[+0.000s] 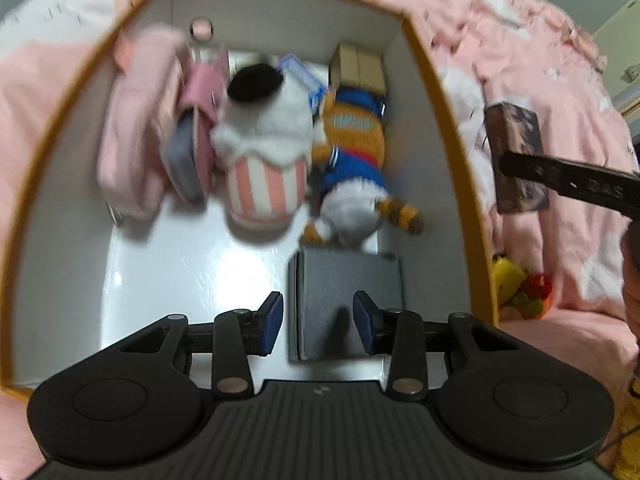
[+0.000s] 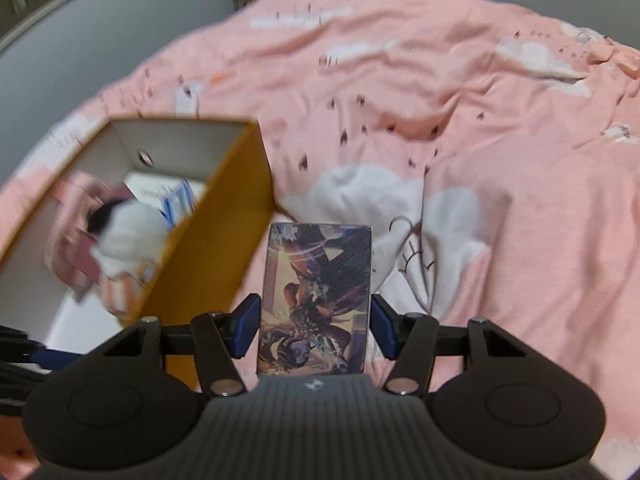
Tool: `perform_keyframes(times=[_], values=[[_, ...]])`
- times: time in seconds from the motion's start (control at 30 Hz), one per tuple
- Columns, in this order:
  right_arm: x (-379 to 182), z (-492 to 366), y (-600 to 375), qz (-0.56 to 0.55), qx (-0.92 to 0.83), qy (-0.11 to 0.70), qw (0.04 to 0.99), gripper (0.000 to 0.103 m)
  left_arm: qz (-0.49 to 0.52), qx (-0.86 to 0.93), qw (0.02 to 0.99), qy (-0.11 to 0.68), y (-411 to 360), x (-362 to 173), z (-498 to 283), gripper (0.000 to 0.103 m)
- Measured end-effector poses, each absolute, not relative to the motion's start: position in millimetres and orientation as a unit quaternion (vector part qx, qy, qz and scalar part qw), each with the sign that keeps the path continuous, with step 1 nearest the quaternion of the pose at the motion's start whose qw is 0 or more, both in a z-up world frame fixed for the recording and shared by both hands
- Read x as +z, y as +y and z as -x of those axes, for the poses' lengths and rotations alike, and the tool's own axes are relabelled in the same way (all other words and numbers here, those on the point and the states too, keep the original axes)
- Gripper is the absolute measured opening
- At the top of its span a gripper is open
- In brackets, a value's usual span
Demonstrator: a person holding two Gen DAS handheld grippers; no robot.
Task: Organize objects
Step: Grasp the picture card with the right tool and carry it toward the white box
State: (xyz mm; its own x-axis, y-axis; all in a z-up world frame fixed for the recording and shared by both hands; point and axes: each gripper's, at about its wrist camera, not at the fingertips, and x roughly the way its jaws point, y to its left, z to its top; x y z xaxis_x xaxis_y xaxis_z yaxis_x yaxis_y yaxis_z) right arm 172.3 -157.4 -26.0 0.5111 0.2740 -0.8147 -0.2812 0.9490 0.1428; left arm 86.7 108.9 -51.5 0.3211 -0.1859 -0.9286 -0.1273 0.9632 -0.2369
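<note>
The right tool point(image 2: 314, 330) is clamped on a small picture box point(image 2: 316, 300) over the bed point(image 2: 480, 120) beside the storage box point(image 2: 224, 240); looks light, stiff, glossy-slick, so squeeze its long sides, while the left tool point(image 1: 318, 322) hangs unclenched.

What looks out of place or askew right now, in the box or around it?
Inside the box the plush toys lie tumbled: the orange plush sprawls on its side against the striped-cup plush. Outside it, a small yellow and red toy lies on the pink bedspread. Nothing looks spilled or damaged.
</note>
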Motion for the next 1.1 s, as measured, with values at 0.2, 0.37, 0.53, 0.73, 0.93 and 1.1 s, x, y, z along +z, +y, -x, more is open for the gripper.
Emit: perform_keyframes(times=[0.2,0.37,0.53,0.73,0.93,1.1], values=[[20,-145,-154,-0.039,0.185,0.423,0.886,0.06,0.114,0.01,0.861,0.495,109,-18,-77,0.044],[41,-132,-129,-0.068,0.236,0.413,0.877,0.06,0.081,0.06,0.893,0.439,115,-2,-66,0.044],[41,-126,-91,-0.08,0.283,0.431,0.853,0.06,0.103,0.102,0.901,0.409,133,4,-63,0.044],[13,-128,-45,-0.089,0.304,0.485,0.815,0.06,0.109,0.116,0.904,0.397,143,2,-60,0.043],[-19,-139,-22,-0.116,0.279,0.542,0.784,0.06,0.129,0.12,0.893,0.414,162,-8,-59,0.037],[-35,-143,-11,-0.129,0.265,0.566,0.77,0.06,0.144,0.115,0.887,0.423,170,-13,-60,0.037]])
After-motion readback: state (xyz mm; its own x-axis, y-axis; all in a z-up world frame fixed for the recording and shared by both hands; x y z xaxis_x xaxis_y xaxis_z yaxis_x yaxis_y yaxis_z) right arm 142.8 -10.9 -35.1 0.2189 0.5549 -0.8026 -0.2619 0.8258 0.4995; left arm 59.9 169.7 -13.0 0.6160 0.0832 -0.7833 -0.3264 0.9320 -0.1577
